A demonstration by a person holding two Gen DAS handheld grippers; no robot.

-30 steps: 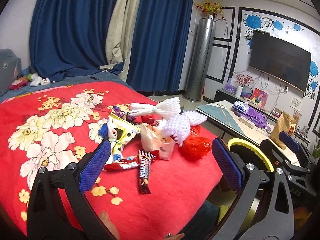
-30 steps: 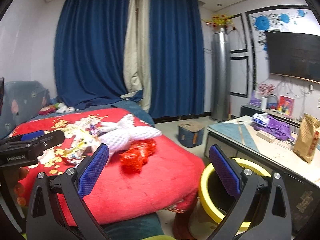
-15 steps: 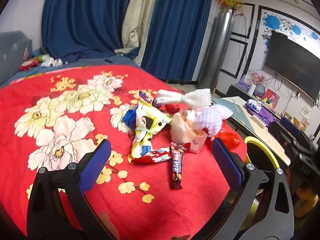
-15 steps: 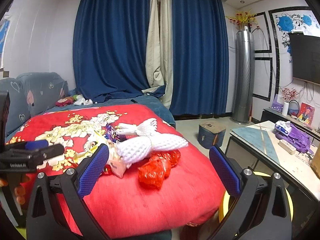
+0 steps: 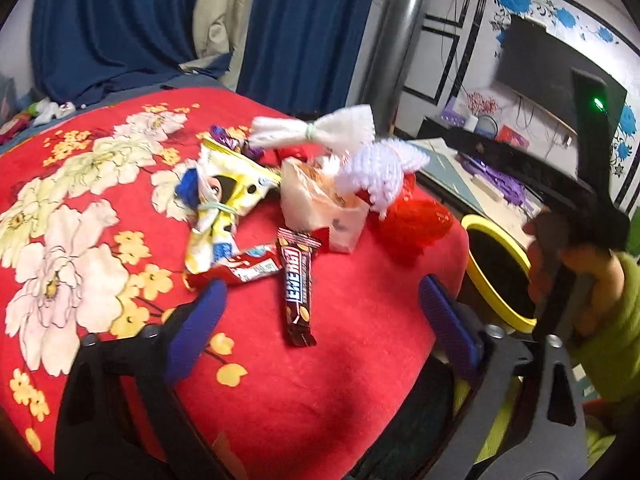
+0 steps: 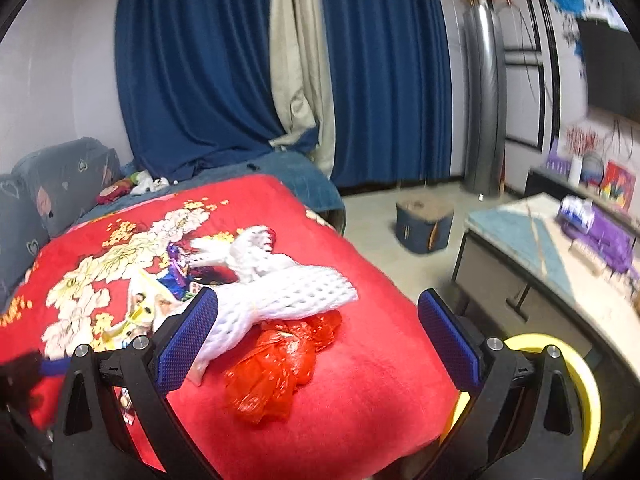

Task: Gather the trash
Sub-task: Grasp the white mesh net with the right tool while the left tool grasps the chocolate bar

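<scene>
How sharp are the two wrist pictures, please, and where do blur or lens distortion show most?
Left wrist view: the chocolate bar is fairly sharp, while the near fingers and the hand at the right edge are soft. Right wrist view: the red plastic bag reads clearly, but the low table at right is smeared. Both views bow toward dark round corners.

Trash heap lies near the corner of my red floral bed blanket (image 5: 100,208). Dark brown chocolate-bar wrapper (image 5: 297,286) lies flat, nearest me, touching a red-and-white foil wrapper (image 5: 240,270). Behind: crumpled yellow cartoon snack bag (image 5: 222,196), translucent plastic bag (image 5: 320,208), white foam fruit nets (image 6: 276,292), crumpled red plastic bag (image 6: 276,364). Yellow-rimmed round bin (image 5: 498,268) stands beside the bed.
</scene>
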